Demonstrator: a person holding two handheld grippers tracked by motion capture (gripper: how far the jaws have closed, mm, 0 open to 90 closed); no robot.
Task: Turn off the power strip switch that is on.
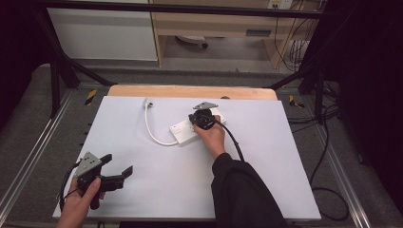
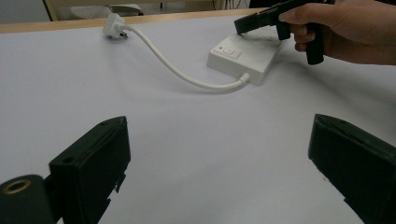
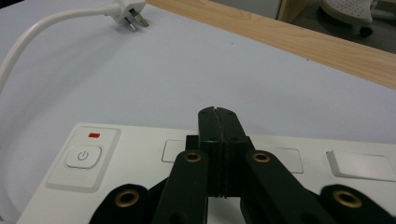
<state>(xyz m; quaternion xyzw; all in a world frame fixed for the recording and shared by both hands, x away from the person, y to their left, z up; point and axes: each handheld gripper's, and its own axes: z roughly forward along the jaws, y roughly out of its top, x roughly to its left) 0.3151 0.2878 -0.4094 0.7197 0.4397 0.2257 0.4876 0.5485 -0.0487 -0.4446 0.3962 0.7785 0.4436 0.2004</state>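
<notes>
Right gripper [image 1: 201, 117] sits directly over the white power strip [image 1: 183, 132], with its two black jaws pressed flat together and nothing between them. In the right gripper view the joined tips [image 3: 218, 122] lie above the strip's top face [image 3: 140, 168], just beyond the row of socket covers; whether they touch the plastic cannot be told. The power button [image 3: 83, 156], with a small red mark above it, lies to the left of the tips in that view, near but apart, so any press would seemingly need a short sideways shift along the strip. The strip's long axis runs diagonally across the white tabletop [image 1: 142, 185], and its cord [image 1: 153, 131] curves away to the plug [image 1: 148, 102] at the far edge. Left gripper [image 1: 116, 173] is held at the near left corner, jaws spread wide and empty, well apart from the strip. The right hand [image 1: 211, 137] is plainly the nearer one.
</notes>
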